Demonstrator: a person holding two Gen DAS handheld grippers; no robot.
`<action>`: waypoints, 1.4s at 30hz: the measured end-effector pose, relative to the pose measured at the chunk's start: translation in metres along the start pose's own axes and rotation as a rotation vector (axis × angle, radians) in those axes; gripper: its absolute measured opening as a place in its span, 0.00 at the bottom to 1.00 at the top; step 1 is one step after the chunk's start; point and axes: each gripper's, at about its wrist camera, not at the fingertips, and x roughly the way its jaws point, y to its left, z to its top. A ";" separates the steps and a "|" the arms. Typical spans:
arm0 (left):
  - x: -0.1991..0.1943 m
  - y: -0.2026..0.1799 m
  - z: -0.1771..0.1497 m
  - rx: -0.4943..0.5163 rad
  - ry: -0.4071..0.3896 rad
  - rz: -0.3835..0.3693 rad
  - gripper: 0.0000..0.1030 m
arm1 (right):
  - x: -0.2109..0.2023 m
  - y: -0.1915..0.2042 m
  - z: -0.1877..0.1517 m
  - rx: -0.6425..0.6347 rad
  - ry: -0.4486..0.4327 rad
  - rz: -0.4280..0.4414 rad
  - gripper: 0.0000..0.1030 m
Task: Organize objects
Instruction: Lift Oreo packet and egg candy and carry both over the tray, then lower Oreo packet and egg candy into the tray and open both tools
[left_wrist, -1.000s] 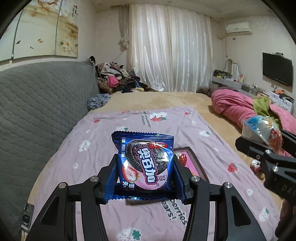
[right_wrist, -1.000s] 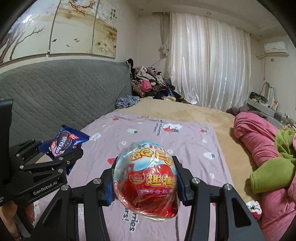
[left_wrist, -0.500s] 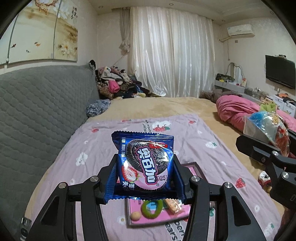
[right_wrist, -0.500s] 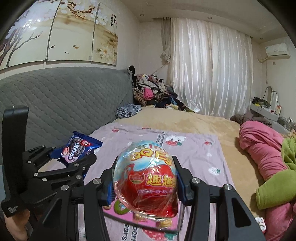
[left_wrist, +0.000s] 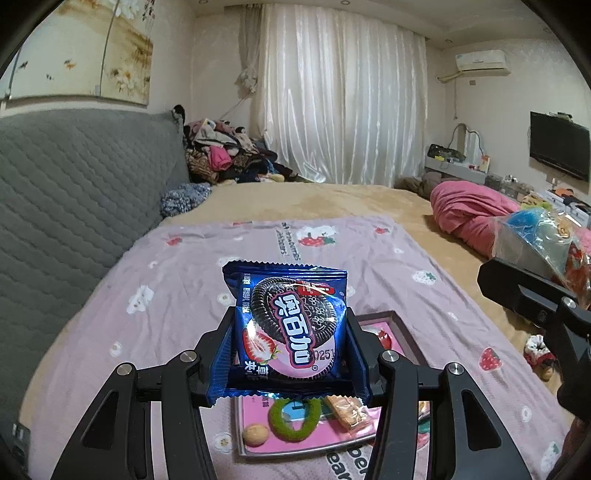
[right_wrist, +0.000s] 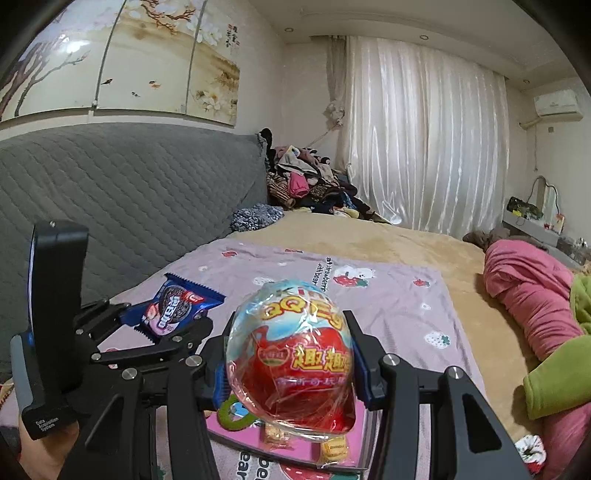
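My left gripper is shut on a blue cookie packet, held upright above the bed. The same cookie packet shows at the left of the right wrist view. My right gripper is shut on a wrapped egg-shaped toy candy, red below and pale blue on top; that egg candy appears at the right edge of the left wrist view. Below both lies a pink tray holding a green ring, a small round cookie and a wafer packet.
The tray rests on a lilac strawberry-print blanket over a tan bed. A grey quilted headboard rises at left. A pink duvet lies at right, and a clothes pile sits at the far corner.
Both grippers have pulled back and sunk with their loads still held. The pink tray has come more fully into view beneath them, showing its contents.
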 end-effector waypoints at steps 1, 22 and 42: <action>0.007 0.000 -0.004 -0.007 0.000 -0.001 0.53 | 0.005 -0.002 -0.004 0.012 0.001 0.006 0.50; 0.113 0.014 -0.088 -0.018 0.117 0.004 0.53 | 0.117 -0.020 -0.100 0.041 0.124 0.014 0.50; 0.136 0.031 -0.103 -0.067 0.189 0.013 0.53 | 0.145 -0.019 -0.120 0.046 0.204 -0.003 0.50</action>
